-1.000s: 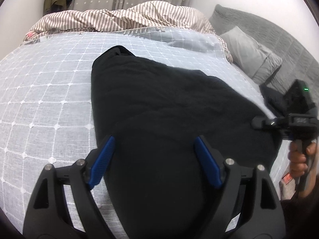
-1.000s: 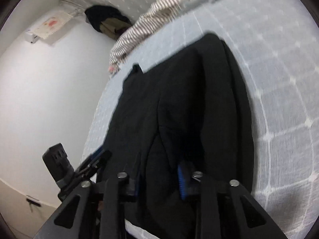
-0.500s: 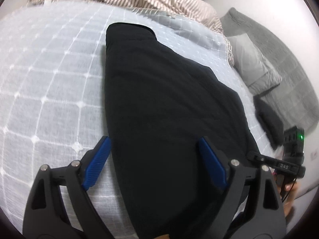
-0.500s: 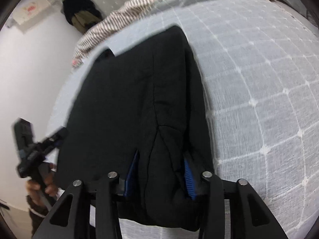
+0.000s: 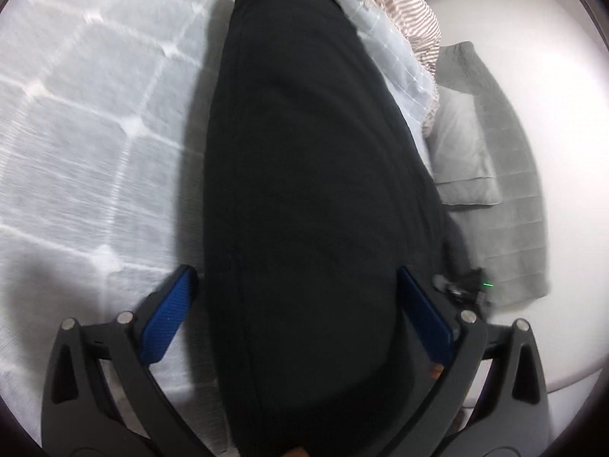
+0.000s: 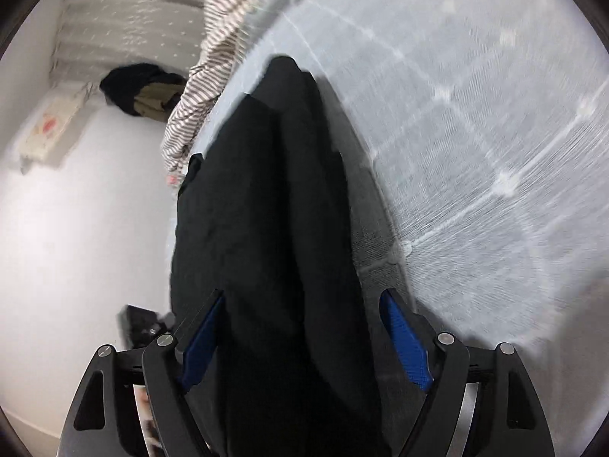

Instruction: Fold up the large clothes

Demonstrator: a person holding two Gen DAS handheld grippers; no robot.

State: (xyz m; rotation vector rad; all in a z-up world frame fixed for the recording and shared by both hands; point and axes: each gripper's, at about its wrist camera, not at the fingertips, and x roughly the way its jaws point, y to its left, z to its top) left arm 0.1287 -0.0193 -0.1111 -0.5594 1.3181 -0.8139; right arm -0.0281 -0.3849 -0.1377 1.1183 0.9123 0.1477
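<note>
A large black garment (image 5: 312, 190) lies folded in a long strip on the bed's white grid-patterned cover (image 5: 76, 133). My left gripper (image 5: 297, 297) sits low over its near end, jaws opening wide. The cloth fills the gap between the blue pads (image 5: 167, 320), which do not pinch it. In the right wrist view the same garment (image 6: 266, 209) runs away from my right gripper (image 6: 302, 335). Its jaws are opening too. The cloth lies between its pads (image 6: 405, 346), and a gap shows on the right side. The right gripper's body (image 5: 464, 285), with a green light, shows past the garment's edge.
A striped duvet (image 5: 396, 3) is bunched at the far end of the bed. A grey pillow (image 5: 460, 144) and a grey quilted blanket (image 5: 521, 190) lie to the right. Dark clothes (image 6: 141, 87) hang by the curtain (image 6: 125, 19). The left gripper's body (image 6: 141, 323) is at lower left.
The right gripper, shut on the garment's near edge before, has opened and let it go. The left jaws spread wider. Both grippers dropped closer to the bed and rolled.
</note>
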